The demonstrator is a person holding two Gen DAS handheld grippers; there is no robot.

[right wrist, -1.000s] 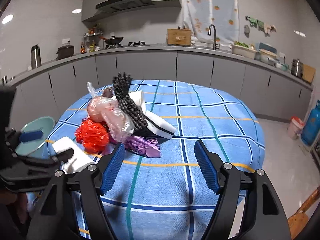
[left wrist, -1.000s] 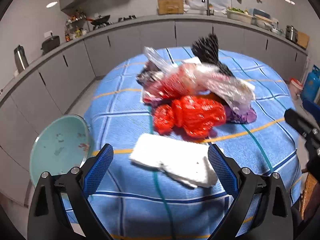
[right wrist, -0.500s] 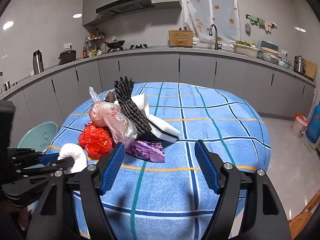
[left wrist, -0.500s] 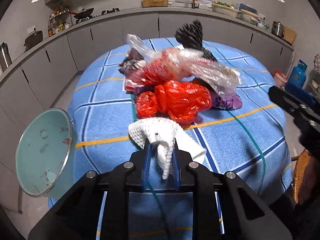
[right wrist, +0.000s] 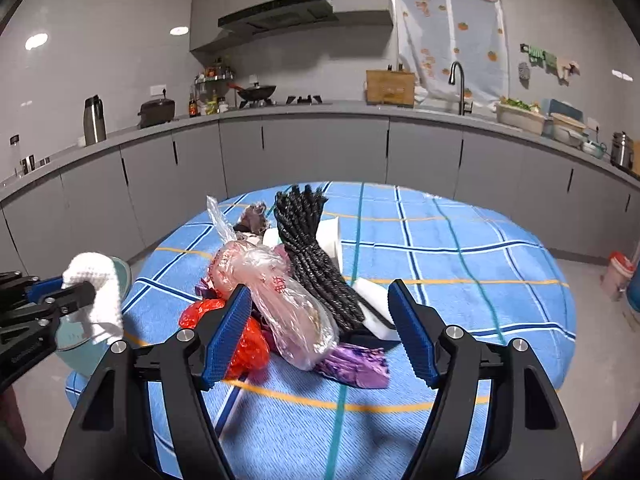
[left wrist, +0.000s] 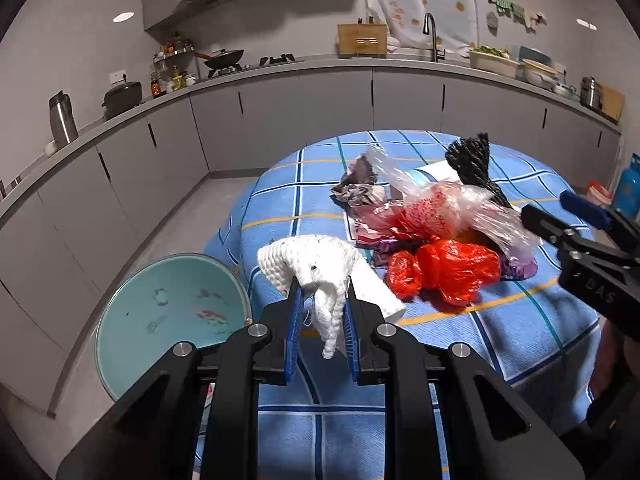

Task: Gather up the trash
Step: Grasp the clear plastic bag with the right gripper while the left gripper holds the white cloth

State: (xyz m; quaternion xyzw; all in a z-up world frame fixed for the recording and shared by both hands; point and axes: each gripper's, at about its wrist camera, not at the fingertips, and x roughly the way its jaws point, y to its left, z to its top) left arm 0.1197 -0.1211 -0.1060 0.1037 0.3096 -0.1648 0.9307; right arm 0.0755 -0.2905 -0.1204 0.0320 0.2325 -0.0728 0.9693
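My left gripper [left wrist: 320, 320] is shut on a crumpled white paper towel [left wrist: 308, 264], held up off the near left edge of the table; the towel [right wrist: 96, 292] also shows at the left of the right wrist view. On the blue checked tablecloth [left wrist: 500, 340] lies a trash pile: a red plastic bag [left wrist: 448, 272], a clear plastic bag [right wrist: 280, 292], a black netted bundle [right wrist: 316, 256] and a purple wrapper [right wrist: 352, 364]. My right gripper [right wrist: 320, 328] stands open just in front of the pile, nothing between its fingers.
A teal round bin [left wrist: 168, 312] stands on the floor at the table's left side, below the held towel. Grey kitchen cabinets [left wrist: 280, 120] curve behind the table. A white box [right wrist: 332, 236] lies under the black bundle. A small red-lidded bucket [right wrist: 618, 272] stands far right.
My left gripper closed on the white towel, lifted it off the cloth and swung left toward the teal bin. My right gripper moved closer to the trash pile, still open.
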